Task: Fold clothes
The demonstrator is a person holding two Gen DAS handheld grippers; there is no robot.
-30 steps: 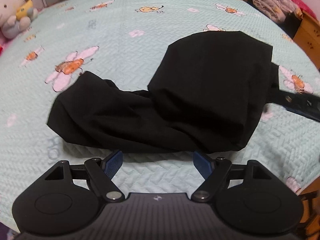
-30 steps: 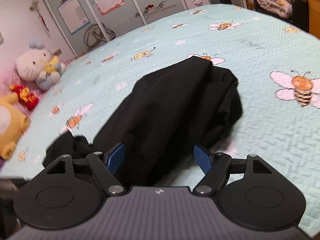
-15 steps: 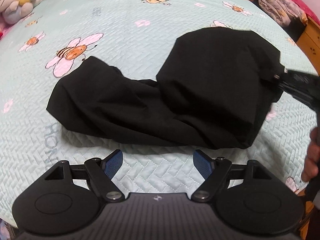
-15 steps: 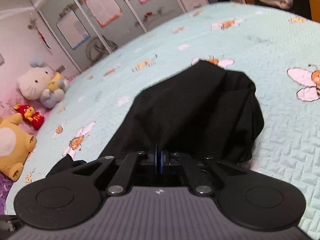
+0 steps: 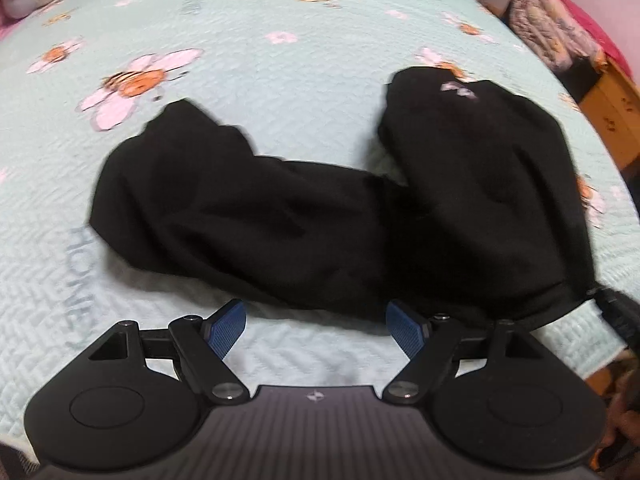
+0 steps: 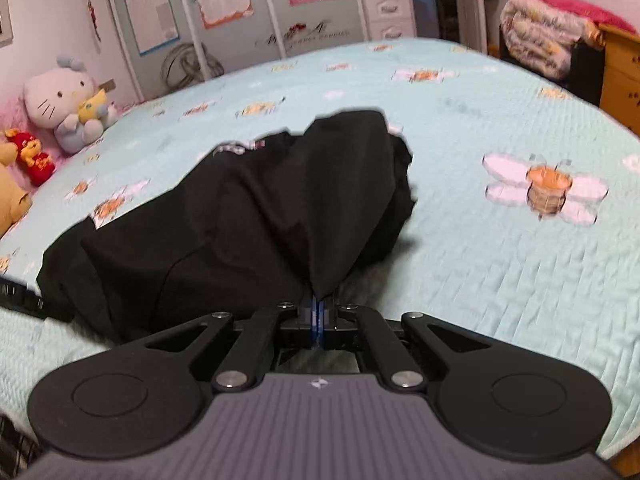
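Right now the right gripper [image 6: 319,314] is clenched on the black garment's [image 5: 304,224] near edge while the left gripper [image 5: 316,326] hovers released, so a lift-and-fold probably follows.

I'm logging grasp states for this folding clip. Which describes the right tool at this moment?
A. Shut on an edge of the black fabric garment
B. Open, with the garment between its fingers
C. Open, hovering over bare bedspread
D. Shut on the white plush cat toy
A: in the right wrist view the right tool has its blue pads pressed together with a peak of the black fabric garment pinched between them, pulled up off the mint quilted bedspread.
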